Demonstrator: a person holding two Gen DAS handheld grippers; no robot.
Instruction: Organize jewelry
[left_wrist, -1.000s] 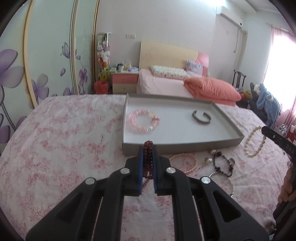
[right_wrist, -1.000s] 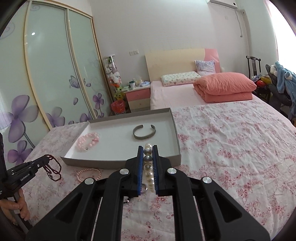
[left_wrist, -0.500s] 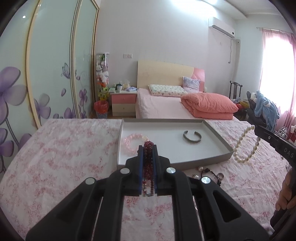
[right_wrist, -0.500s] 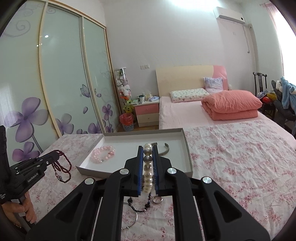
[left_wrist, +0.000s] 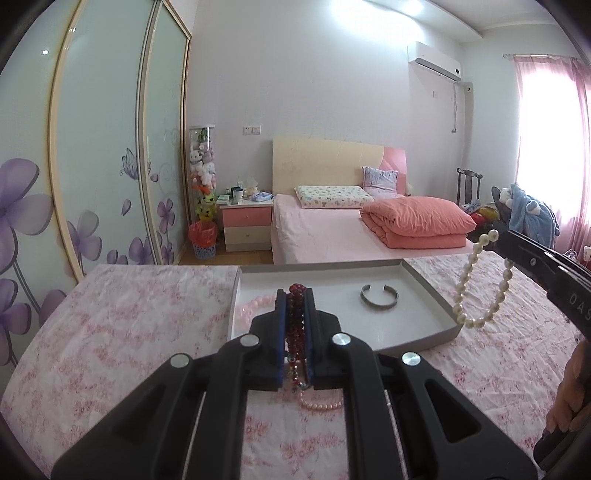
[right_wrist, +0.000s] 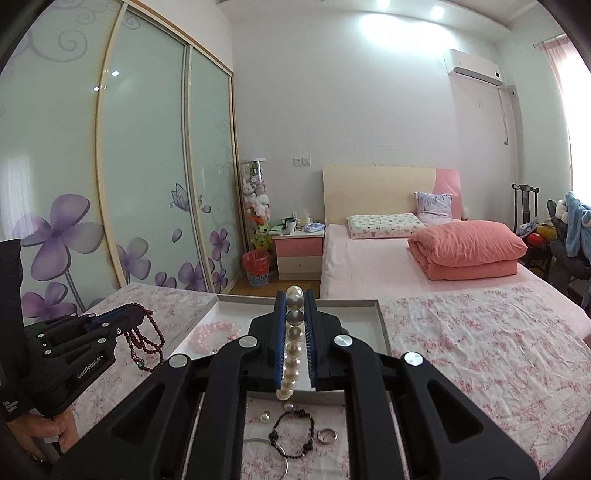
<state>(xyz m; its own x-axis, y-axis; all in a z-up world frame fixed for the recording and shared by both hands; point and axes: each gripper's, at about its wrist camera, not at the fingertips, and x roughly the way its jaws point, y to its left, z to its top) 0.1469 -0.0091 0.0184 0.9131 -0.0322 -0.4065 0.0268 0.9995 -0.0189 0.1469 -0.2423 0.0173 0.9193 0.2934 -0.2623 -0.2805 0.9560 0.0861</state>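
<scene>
My left gripper (left_wrist: 295, 295) is shut on a dark red bead necklace (left_wrist: 294, 325), held above the near edge of a shallow grey tray (left_wrist: 432, 291); it also shows in the right wrist view (right_wrist: 146, 338). My right gripper (right_wrist: 294, 299) is shut on a white pearl bracelet (right_wrist: 291, 354), which hangs beside the tray's right wall in the left wrist view (left_wrist: 476, 291). In the tray lie a pink bead bracelet (right_wrist: 214, 334) and a metal cuff bangle (left_wrist: 379, 295).
On the floral cloth in front of the tray lie a pink pearl bracelet (left_wrist: 320, 402), a black bead bracelet (right_wrist: 293, 432), a ring (right_wrist: 327, 435), loose pearls (right_wrist: 265, 417) and a thin hoop (right_wrist: 271, 456). A bed (left_wrist: 332, 232) and nightstand (left_wrist: 245, 225) stand behind.
Both grippers have risen with their jewelry, and the views tilted up. The pearl bracelet now hangs higher beside the tray's right wall.
</scene>
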